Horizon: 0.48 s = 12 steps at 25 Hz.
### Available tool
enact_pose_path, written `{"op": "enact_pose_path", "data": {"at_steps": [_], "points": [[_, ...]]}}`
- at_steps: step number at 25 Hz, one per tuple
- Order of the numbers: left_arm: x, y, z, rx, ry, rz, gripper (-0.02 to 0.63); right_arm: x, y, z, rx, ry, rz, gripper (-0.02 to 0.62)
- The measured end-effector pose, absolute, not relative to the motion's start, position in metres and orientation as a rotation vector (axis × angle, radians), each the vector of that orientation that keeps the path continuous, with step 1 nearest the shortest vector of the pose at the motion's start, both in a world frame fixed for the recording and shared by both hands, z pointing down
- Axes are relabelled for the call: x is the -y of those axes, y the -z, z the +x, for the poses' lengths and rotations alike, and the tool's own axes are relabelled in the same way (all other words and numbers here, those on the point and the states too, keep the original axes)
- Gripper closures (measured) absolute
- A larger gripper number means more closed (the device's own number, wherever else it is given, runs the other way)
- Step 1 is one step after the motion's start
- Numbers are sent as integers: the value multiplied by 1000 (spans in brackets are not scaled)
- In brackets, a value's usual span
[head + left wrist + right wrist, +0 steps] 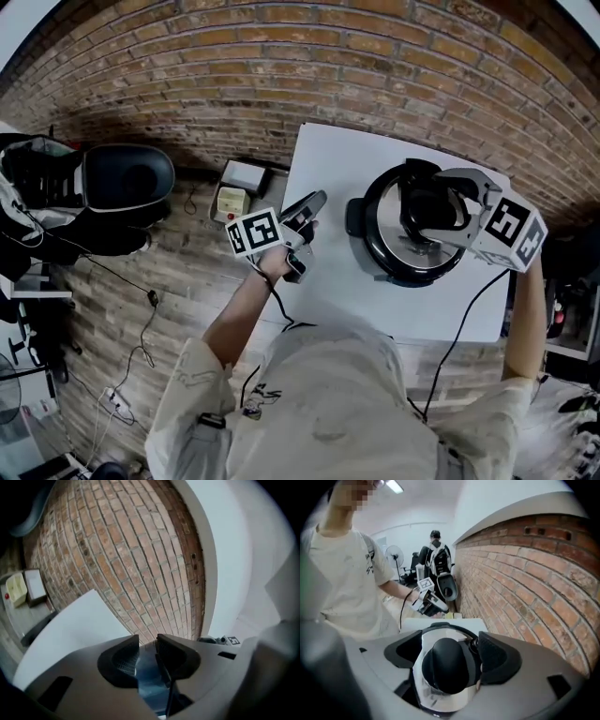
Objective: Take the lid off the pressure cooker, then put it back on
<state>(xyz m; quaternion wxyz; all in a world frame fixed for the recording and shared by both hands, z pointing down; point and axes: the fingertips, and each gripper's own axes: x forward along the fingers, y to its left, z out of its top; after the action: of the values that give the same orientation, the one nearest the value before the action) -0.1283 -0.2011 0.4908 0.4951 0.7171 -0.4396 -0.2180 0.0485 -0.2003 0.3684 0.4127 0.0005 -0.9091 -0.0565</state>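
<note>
A brick wall (281, 66) backs the white surface (323, 178), where the pressure cooker (375, 248) stands with its lid (422, 684) on. The right gripper (450, 645) hangs over it, jaws spread wide either side of the black knob (446, 667), not clamping it. The left gripper (147, 641), near the surface's left edge, has jaws narrowly apart, empty.

Bare table (323, 173) left of pressure cooker (389, 253); brick wall (281, 75) along table's far edge.
</note>
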Motion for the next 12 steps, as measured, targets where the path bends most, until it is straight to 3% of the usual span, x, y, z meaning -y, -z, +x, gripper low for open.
{"op": "enact_pose_path", "data": {"at_steps": [12], "points": [[195,-412,-139,1738,121,2285,474,206,-323,81,2741,152,810,207]]}}
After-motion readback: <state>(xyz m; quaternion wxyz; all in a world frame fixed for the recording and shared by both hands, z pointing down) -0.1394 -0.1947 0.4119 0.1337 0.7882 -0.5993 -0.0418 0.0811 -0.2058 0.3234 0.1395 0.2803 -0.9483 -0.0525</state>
